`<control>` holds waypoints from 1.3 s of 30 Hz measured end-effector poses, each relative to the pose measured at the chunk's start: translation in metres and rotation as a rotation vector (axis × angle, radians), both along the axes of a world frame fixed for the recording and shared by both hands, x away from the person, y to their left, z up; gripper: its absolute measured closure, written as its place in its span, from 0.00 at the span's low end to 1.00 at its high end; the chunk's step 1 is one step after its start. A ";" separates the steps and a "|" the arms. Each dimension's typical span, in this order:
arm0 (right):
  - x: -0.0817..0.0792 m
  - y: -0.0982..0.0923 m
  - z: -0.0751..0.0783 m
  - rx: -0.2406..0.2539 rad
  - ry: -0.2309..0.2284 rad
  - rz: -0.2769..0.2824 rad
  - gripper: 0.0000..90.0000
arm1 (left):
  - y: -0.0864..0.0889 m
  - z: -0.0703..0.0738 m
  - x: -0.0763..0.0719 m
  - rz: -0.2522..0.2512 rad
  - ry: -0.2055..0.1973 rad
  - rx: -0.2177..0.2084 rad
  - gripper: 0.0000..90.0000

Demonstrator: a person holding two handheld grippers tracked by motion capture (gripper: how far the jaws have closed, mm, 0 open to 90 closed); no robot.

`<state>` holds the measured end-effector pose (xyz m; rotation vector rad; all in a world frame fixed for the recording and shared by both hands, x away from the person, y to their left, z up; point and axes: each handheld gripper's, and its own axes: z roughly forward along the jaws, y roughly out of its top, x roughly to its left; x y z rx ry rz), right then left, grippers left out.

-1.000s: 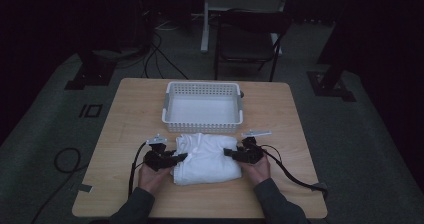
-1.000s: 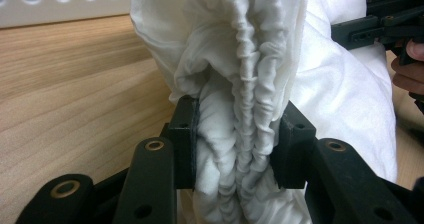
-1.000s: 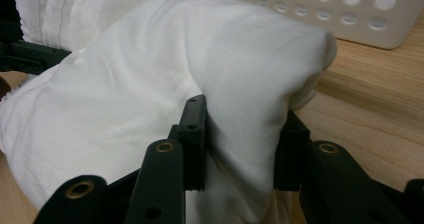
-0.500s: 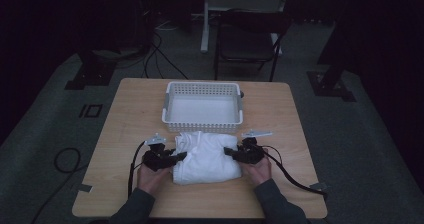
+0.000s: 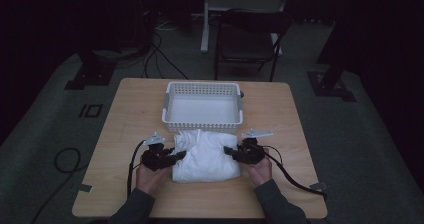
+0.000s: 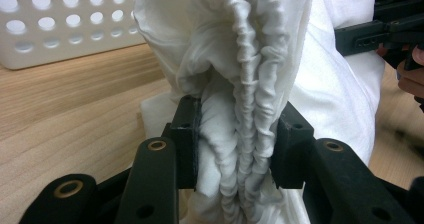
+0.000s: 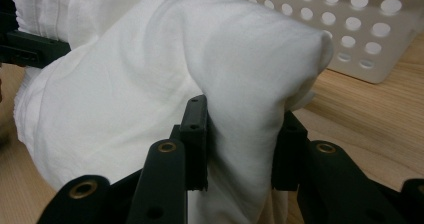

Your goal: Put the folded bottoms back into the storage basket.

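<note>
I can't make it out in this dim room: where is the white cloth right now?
In the high view the white cloth lies on the near middle of the table, just in front of the white basket, pinched between the left gripper and right gripper.

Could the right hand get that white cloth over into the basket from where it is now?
Probably yes. The right gripper is shut on the white cloth, and the basket sits open-topped just beyond it with nothing between; the left gripper would have to come along.
</note>
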<state>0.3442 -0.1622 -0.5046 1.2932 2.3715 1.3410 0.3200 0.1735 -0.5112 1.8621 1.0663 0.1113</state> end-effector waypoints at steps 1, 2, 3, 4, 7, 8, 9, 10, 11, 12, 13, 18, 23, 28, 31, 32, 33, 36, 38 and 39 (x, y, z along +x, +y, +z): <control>0.000 0.000 0.001 0.001 -0.001 0.000 0.74 | 0.000 0.001 0.000 0.000 -0.001 0.001 0.69; -0.001 0.000 0.001 -0.002 -0.004 0.001 0.74 | 0.000 0.001 -0.001 0.001 -0.002 0.002 0.69; -0.001 0.000 0.002 -0.003 -0.007 0.002 0.74 | 0.000 0.002 -0.001 0.000 -0.001 0.002 0.69; -0.002 0.001 0.003 -0.004 -0.009 0.001 0.74 | 0.000 0.002 -0.002 0.000 -0.002 0.001 0.69; -0.003 0.001 0.005 -0.009 -0.019 0.004 0.75 | 0.000 0.004 -0.003 0.002 -0.006 0.004 0.69; -0.003 0.001 0.006 -0.005 -0.020 0.005 0.75 | 0.000 0.005 -0.003 0.003 -0.008 0.000 0.69; -0.003 0.001 0.006 -0.002 -0.020 0.005 0.75 | 0.000 0.005 -0.004 0.003 -0.008 -0.002 0.69; -0.004 0.001 0.007 -0.001 -0.019 0.004 0.75 | 0.000 0.006 -0.004 0.003 -0.010 -0.001 0.69; -0.004 0.001 0.008 -0.001 -0.022 0.005 0.75 | -0.001 0.007 -0.005 0.005 -0.011 -0.001 0.69; -0.004 0.001 0.008 -0.002 -0.025 0.006 0.75 | -0.001 0.008 -0.005 0.005 -0.013 0.000 0.69; -0.005 0.001 0.009 -0.003 -0.028 0.006 0.75 | -0.001 0.008 -0.006 0.005 -0.014 -0.001 0.69; -0.007 0.002 0.013 -0.001 -0.038 0.009 0.75 | 0.001 0.012 -0.007 0.006 -0.023 -0.004 0.69; -0.008 0.002 0.017 0.002 -0.048 0.012 0.75 | 0.001 0.017 -0.009 0.005 -0.033 -0.001 0.69; -0.009 0.001 0.022 0.007 -0.054 0.012 0.75 | 0.002 0.022 -0.009 0.002 -0.042 0.002 0.69; -0.009 0.001 0.024 0.009 -0.062 0.014 0.75 | 0.002 0.025 -0.010 0.003 -0.047 0.000 0.69; -0.009 0.001 0.024 0.009 -0.062 0.014 0.75 | 0.002 0.025 -0.010 0.003 -0.047 0.000 0.69; -0.009 0.001 0.025 0.014 -0.061 0.013 0.75 | 0.002 0.025 -0.010 0.003 -0.047 0.000 0.69; -0.010 0.000 0.027 0.019 -0.063 0.013 0.75 | 0.001 0.028 -0.011 0.002 -0.053 0.001 0.69; -0.010 0.000 0.028 0.021 -0.063 0.012 0.75 | 0.001 0.029 -0.010 -0.001 -0.054 0.001 0.69; -0.010 -0.001 0.028 0.019 -0.063 0.012 0.75 | 0.000 0.029 -0.010 -0.001 -0.055 0.002 0.69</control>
